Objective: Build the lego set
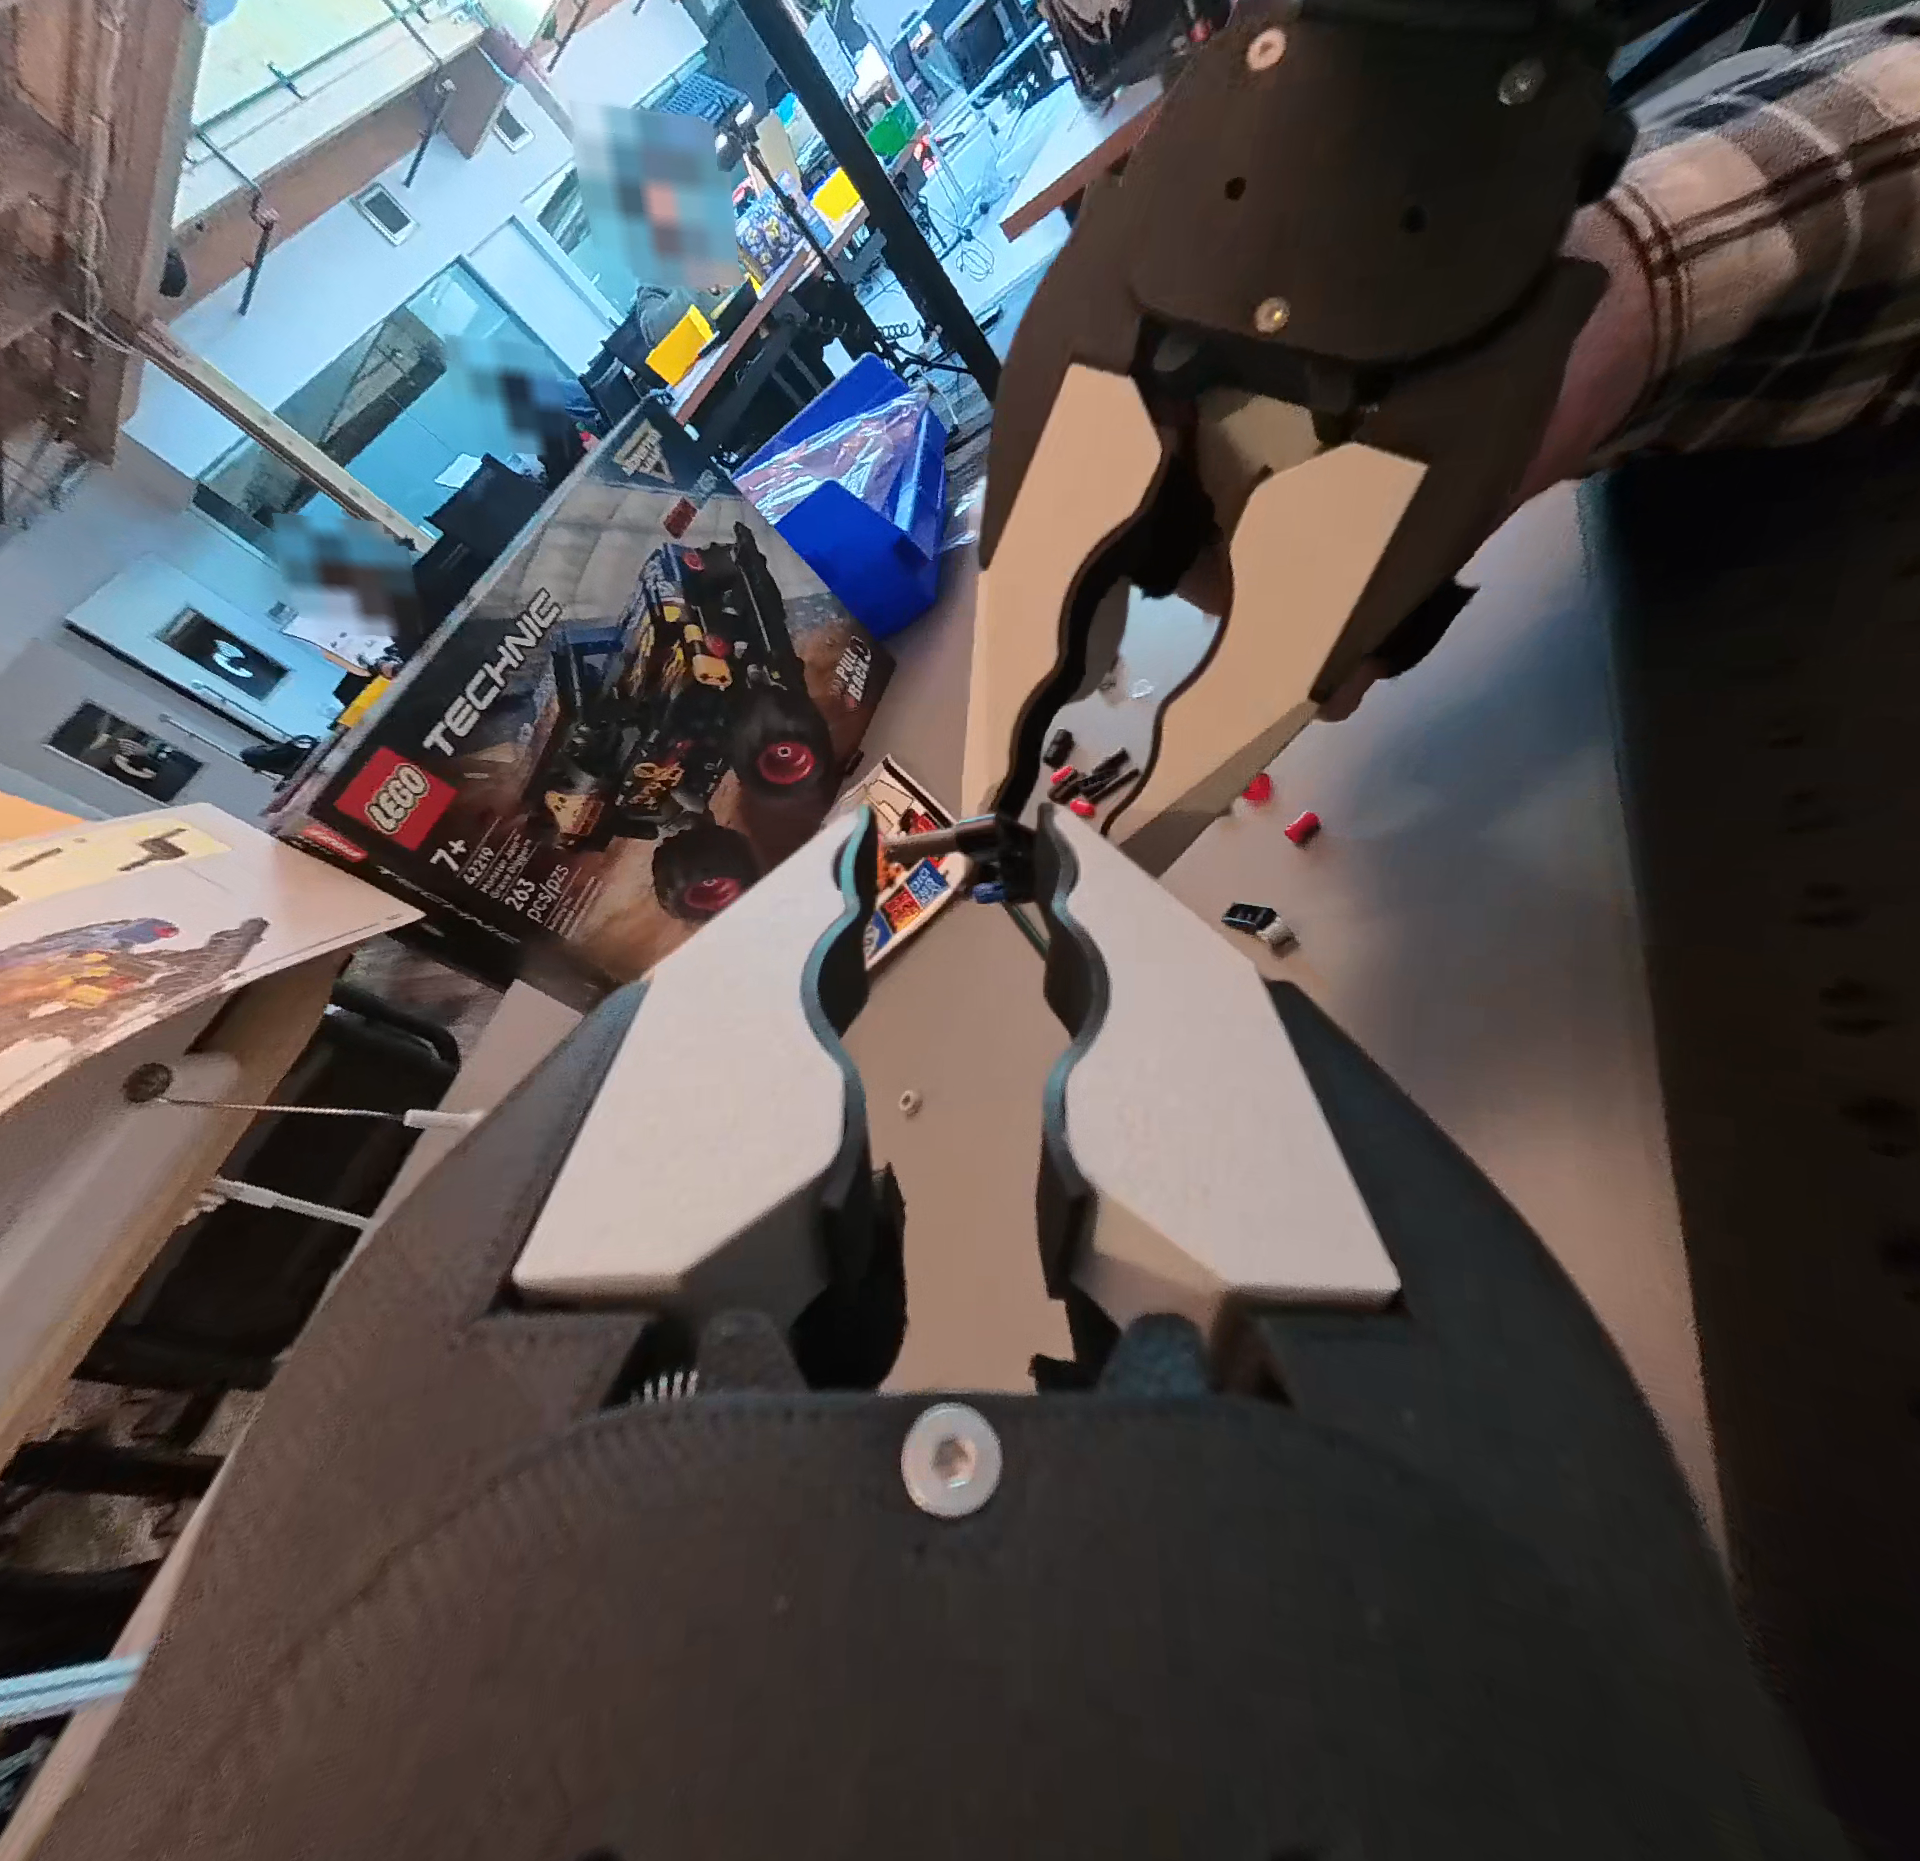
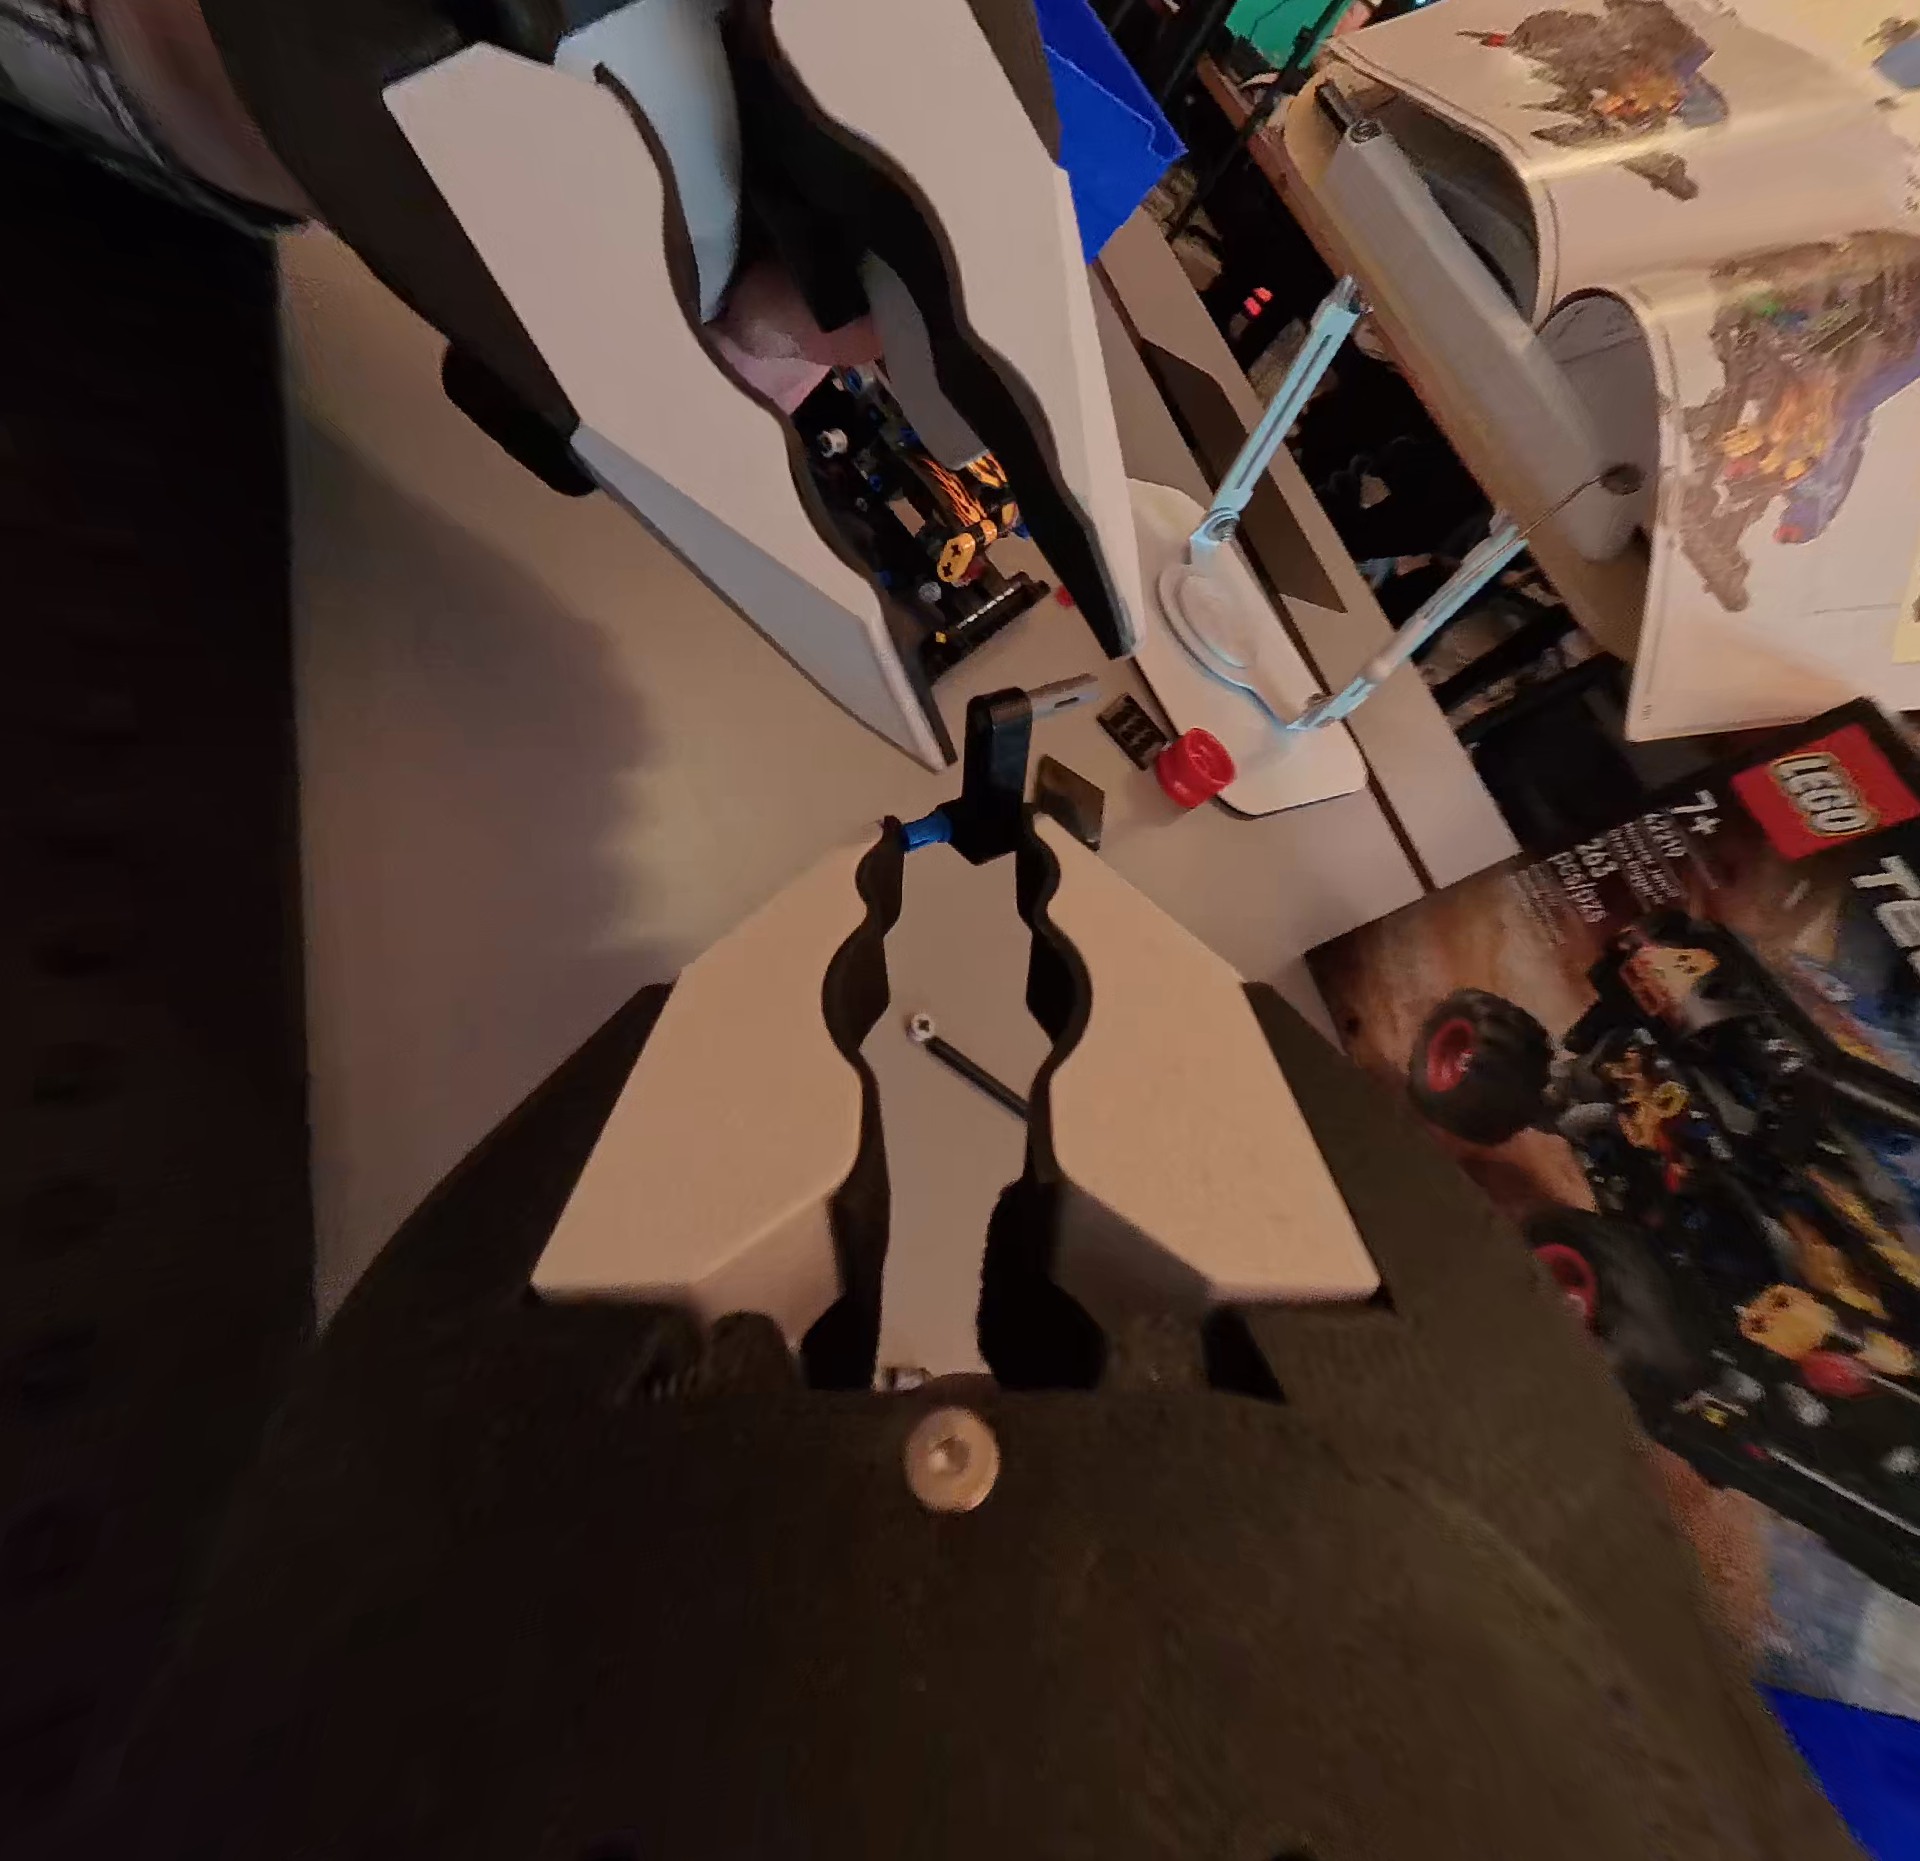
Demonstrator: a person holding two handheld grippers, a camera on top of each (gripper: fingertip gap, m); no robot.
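Observation:
My left gripper [image 1: 951, 829] is closed on a short grey axle [image 1: 923, 843] that sticks into a small black beam [image 1: 1003, 855] with a blue pin. The right gripper [image 1: 1070, 819] reaches down from the top right and meets the same piece. In the right wrist view my right gripper [image 2: 956, 832] is shut on the black beam [image 2: 992, 772], with the blue pin [image 2: 925, 832] against one finger. The left gripper [image 2: 1023, 699] comes from above around the grey axle [image 2: 1065, 691]. A partly built black and yellow model [image 2: 935, 523] stands on the table behind it.
The lego box [image 1: 623, 772] [image 2: 1662, 1136] lies beside the work spot. An open instruction booklet [image 2: 1766, 305] rests on a stand. Loose red and black parts [image 1: 1091, 772], a red hub [image 2: 1195, 767], a thin black axle [image 2: 977, 1073] and a blue bin [image 1: 862, 502] are on the table.

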